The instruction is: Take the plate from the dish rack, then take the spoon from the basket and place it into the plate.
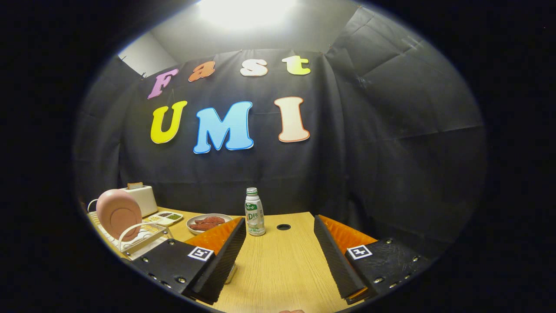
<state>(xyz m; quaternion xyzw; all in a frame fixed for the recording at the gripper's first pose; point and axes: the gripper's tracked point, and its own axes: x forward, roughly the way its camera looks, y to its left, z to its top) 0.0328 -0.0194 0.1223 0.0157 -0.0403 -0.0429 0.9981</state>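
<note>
One pink plate (118, 214) stands upright in the white dish rack (138, 241), off beyond the left finger. One gripper (278, 243), fingers spread wide over bare wooden table (278, 265), gripping nothing. One bottle (254, 212) stands just ahead between the fingers. One bowl of reddish food (208, 222), one small divided tray (166, 217) and one toaster (141, 198) sit behind the rack.

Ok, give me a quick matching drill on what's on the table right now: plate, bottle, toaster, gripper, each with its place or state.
Things:
1. pink plate
2. bottle
3. toaster
4. gripper

Places or states:
A. standing upright just ahead of the fingers
B. open, nothing between the fingers
C. on edge in the dish rack
D. behind the rack, by the wall

Pairs: 1-C, 2-A, 3-D, 4-B
</note>
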